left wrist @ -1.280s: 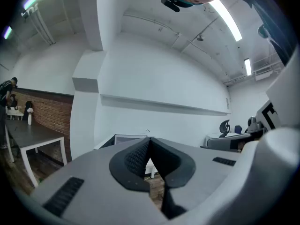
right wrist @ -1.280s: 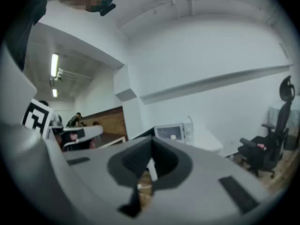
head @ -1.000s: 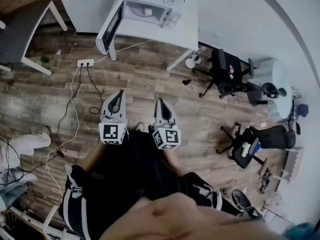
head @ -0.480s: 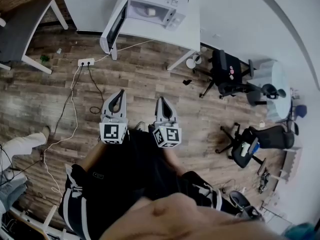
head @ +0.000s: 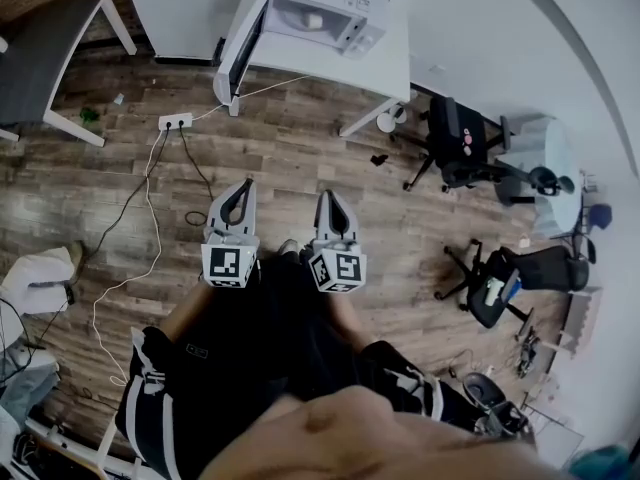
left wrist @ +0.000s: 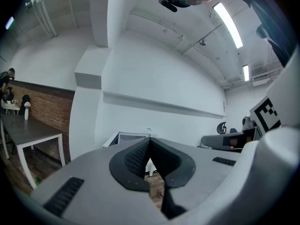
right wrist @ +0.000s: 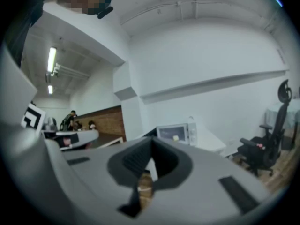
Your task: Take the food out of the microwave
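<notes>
The left tool and right tool were both closed and empty, side by side above the wooden floor. Well beyond them, the microwave stood on the white bench with its door open and the pale food inside.

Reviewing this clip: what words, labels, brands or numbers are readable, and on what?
None readable in any view.
Control panel of the microwave: print too small, blurred.
Cubes on the left hand-held gripper and right hand-held gripper: square marker patterns only, no letters.
</notes>
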Demonstrator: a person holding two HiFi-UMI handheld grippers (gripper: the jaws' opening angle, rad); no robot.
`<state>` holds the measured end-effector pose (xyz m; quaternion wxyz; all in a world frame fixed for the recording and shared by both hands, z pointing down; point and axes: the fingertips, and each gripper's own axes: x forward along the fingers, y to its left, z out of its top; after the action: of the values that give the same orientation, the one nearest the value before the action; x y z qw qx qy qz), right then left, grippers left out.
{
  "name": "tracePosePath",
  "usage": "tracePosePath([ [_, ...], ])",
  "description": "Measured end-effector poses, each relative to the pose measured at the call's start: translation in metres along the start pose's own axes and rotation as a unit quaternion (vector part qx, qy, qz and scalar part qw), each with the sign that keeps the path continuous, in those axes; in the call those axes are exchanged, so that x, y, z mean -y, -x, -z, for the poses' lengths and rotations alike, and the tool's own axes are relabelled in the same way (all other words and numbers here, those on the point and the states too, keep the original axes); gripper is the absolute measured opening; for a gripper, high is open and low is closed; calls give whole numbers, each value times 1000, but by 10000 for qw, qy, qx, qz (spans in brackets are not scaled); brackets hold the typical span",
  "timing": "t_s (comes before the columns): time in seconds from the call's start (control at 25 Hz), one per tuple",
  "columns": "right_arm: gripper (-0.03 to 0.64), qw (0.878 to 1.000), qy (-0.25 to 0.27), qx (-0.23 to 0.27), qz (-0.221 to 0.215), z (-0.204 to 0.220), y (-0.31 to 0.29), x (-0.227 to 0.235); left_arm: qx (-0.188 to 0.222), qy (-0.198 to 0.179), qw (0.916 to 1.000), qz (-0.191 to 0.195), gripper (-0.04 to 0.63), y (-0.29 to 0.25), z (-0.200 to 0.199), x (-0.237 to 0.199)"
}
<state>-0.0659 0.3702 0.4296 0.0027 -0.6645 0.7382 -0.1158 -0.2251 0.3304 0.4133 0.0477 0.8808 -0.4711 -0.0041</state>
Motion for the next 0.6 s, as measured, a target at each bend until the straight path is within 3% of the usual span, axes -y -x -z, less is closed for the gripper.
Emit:
tracePosePath([
  [0.6, 31, 9998, 57, 80, 166, 0, -37, -8, -131, 187, 9993, 281, 31, -23, 8, -21],
])
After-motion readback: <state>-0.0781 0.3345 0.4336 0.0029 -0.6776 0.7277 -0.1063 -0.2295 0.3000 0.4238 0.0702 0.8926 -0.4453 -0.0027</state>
